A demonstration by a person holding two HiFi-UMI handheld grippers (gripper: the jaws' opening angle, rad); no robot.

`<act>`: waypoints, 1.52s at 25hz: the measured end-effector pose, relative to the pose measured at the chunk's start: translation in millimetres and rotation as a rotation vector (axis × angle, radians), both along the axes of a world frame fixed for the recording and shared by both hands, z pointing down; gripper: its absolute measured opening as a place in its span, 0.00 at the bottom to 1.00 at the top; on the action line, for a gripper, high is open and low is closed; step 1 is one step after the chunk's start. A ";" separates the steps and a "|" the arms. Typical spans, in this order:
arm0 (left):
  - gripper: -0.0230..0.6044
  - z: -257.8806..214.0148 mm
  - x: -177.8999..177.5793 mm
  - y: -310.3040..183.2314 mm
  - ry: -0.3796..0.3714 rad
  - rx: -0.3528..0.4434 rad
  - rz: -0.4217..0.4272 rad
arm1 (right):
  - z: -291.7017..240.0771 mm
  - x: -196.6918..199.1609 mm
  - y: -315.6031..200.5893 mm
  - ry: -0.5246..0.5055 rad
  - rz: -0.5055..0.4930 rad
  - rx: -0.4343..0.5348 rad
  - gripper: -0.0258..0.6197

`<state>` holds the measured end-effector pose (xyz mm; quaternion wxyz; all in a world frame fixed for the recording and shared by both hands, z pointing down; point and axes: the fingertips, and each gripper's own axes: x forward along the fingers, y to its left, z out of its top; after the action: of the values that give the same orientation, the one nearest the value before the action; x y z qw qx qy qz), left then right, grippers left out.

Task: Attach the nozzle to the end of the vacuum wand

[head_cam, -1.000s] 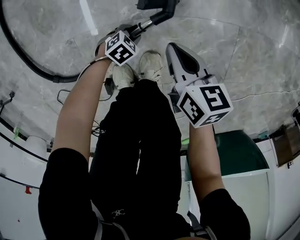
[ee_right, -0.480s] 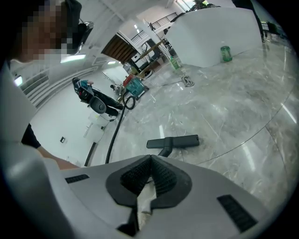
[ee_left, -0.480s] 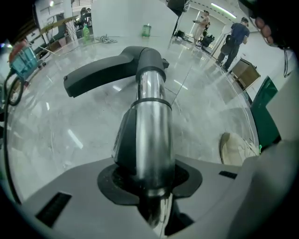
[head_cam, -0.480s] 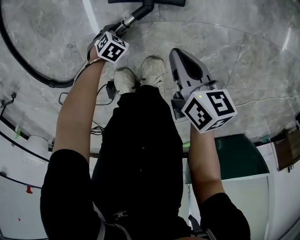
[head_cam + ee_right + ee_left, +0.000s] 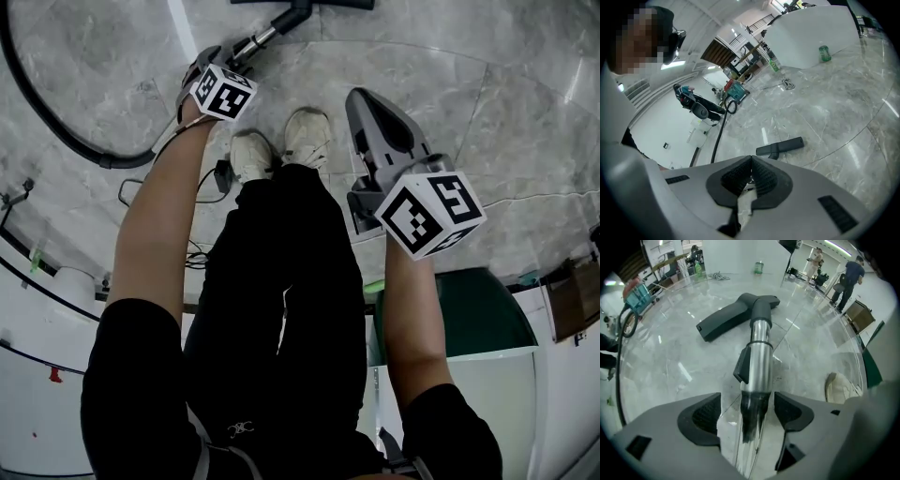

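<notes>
The shiny metal vacuum wand [image 5: 759,352] runs away from me along the floor, and its far end sits in the neck of the dark floor nozzle [image 5: 733,319]. My left gripper [image 5: 745,413] points down over the wand. Its jaws are opening, the tube lies between the pads [image 5: 701,418] and they stand clear of it. In the head view the left gripper [image 5: 217,67] is at the upper left, with the wand [image 5: 255,39] leading to the nozzle [image 5: 300,6] at the top edge. My right gripper [image 5: 361,97] is shut on nothing, off to the right; the nozzle [image 5: 780,147] shows beyond its jaws.
A black hose [image 5: 56,122] curves over the marble floor at left. My white shoes [image 5: 281,141] stand between the grippers. A green bin [image 5: 487,309] is at lower right. The vacuum body [image 5: 701,110] sits far back, and people [image 5: 848,273] stand in the distance.
My left gripper has shifted left in the head view along the wand. The nozzle has slid toward the top edge. The right gripper has drifted slightly down and right.
</notes>
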<state>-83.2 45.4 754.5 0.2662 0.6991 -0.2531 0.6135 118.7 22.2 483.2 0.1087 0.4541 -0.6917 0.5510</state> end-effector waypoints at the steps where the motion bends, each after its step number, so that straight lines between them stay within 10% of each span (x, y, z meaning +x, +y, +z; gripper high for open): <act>1: 0.58 -7.6 -1.5 -0.9 0.002 0.006 0.009 | -3.1 1.7 1.4 0.010 0.005 0.000 0.06; 5: 0.50 -89.4 13.7 -4.9 0.114 0.057 0.023 | -36.0 6.3 11.2 0.142 -0.020 0.066 0.06; 6: 0.06 -124.2 22.1 -8.3 0.172 0.096 0.025 | -48.6 5.5 13.7 0.195 -0.042 0.091 0.06; 10: 0.05 -277.3 41.4 -35.2 0.399 0.230 -0.151 | -114.9 5.8 11.7 0.349 -0.042 0.161 0.06; 20: 0.05 -625.3 50.7 -67.0 0.559 0.484 -0.329 | -393.5 0.0 -29.2 0.391 0.167 0.453 0.06; 31: 0.05 -958.4 58.4 -65.5 0.613 0.782 -0.257 | -697.2 12.2 -12.1 0.395 0.303 0.702 0.06; 38: 0.05 -1069.1 58.9 -52.5 0.665 0.909 -0.215 | -806.1 -4.9 -2.2 0.261 0.306 0.833 0.06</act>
<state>-24.4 -7.0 -314.6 0.0649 0.8691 -0.4638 0.1596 113.7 20.0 -322.9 -0.0796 0.6215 -0.7597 0.1740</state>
